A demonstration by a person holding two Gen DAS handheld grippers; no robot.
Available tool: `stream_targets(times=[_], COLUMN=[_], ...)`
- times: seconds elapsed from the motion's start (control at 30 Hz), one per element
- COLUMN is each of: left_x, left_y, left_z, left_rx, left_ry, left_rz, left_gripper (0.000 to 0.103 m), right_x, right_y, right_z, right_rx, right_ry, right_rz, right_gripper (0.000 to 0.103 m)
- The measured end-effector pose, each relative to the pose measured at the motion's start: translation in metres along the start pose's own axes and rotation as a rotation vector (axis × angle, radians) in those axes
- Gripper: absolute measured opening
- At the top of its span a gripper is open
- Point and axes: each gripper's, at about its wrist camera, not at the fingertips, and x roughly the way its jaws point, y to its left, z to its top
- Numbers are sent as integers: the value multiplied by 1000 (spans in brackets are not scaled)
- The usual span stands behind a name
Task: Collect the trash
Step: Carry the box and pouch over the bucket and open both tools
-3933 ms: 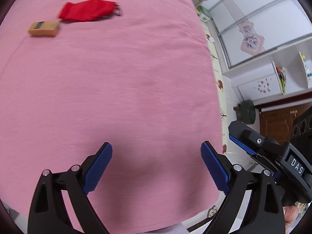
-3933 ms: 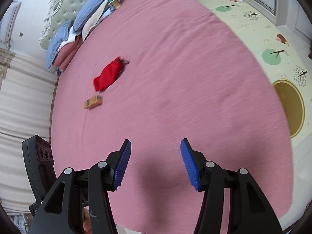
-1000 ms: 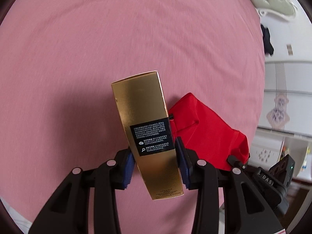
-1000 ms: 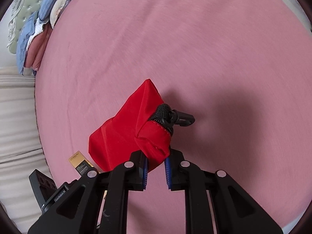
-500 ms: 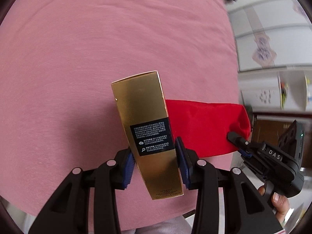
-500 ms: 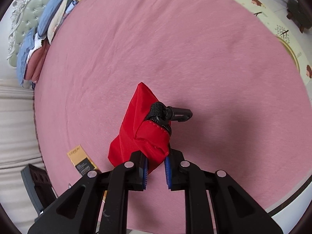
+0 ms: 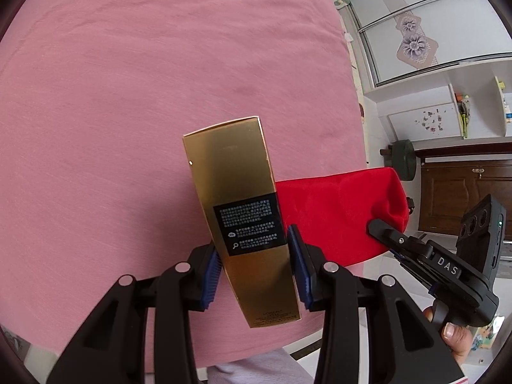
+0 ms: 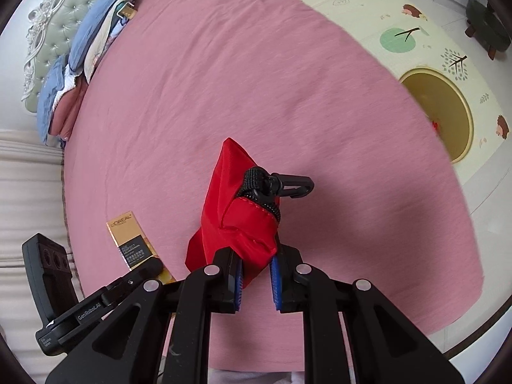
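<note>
My left gripper (image 7: pixel 254 267) is shut on a tall gold carton (image 7: pixel 236 198) with a black label, held above the pink bed (image 7: pixel 128 96). To its right hangs a red cloth pouch (image 7: pixel 336 214), pinched by the right gripper (image 7: pixel 376 225) that a hand holds. In the right wrist view my right gripper (image 8: pixel 256 283) is shut on the lower end of the red pouch (image 8: pixel 233 208), whose black clip (image 8: pixel 288 184) points right. The gold carton (image 8: pixel 132 240) shows at lower left beside the left gripper's body.
The pink bed (image 8: pixel 256 80) fills both views. Folded bedding (image 8: pixel 83 51) lies by the green headboard (image 8: pixel 54 28). A patterned play mat (image 8: pixel 432 64) with a small dark stool (image 8: pixel 488 24) covers the floor right of the bed. Wardrobe doors (image 7: pixel 416 32) and a brown door (image 7: pixel 457 192) stand beyond.
Both grippers have lifted and drawn back toward the bed's near edge with the carton and pouch still held. The left view has rolled, bringing the wardrobe and door into sight.
</note>
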Motion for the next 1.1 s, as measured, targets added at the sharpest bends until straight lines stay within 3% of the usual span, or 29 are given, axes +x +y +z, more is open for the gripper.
stream_targets(times=[0.27,0.67,1.1], left_x=[48,136,217], left_y=[-97,-249,-372], left_z=[-9,8,38], left_rx=[24,115,327], left_ry=[21,117,239], left_rz=[-2,-48,-39], left_gripper=[40,40,40], right_x=[-47,-108,-120], right_y=[-67,-190,-296], right_z=[36,94,154], right_rx=[-54,19,122], right_ry=[-2,-74,-111], right_rz=[4,-38,-125], right_gripper=[14,14,14])
